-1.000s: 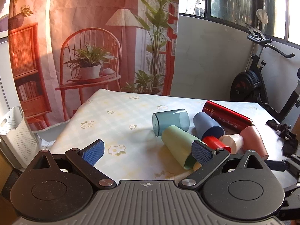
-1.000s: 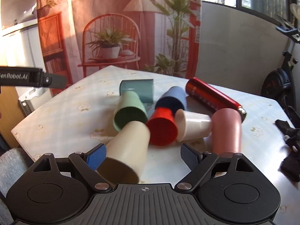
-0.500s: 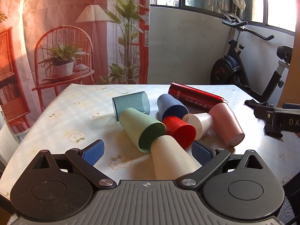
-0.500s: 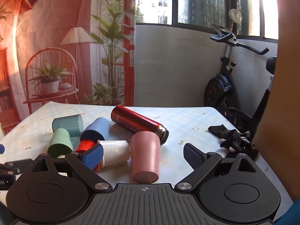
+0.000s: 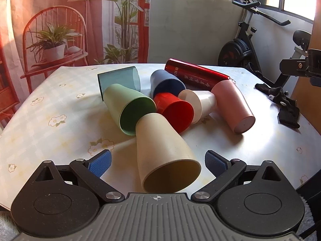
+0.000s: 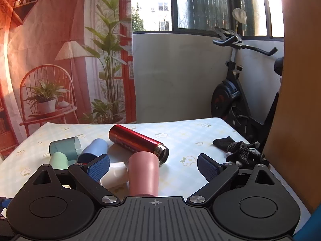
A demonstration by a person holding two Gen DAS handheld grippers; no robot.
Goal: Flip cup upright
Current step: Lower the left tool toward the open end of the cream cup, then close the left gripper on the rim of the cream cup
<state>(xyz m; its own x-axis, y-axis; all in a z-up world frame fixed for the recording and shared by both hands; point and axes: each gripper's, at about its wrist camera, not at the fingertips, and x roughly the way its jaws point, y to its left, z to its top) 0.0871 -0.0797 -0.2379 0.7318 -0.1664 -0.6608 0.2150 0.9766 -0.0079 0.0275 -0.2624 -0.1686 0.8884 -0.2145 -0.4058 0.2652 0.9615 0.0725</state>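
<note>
Several cups lie on their sides in a heap on the table. In the left wrist view a cream cup lies with its mouth toward me, between the fingers of my open left gripper. Behind it lie a green cup, a red cup, a white cup, a blue cup, a clear teal cup and a pink cup. In the right wrist view the pink cup lies base toward me, between the fingers of my open right gripper.
A red steel flask lies behind the cups; it also shows in the right wrist view. Black gloves lie near the table's right edge. An exercise bike stands beyond the table. The flowered tablecloth is bare at the left.
My left gripper has moved in closer, so the cream cup now lies between its fingers. My right gripper has moved in toward the pink cup, now between its fingers. Both stay open.
</note>
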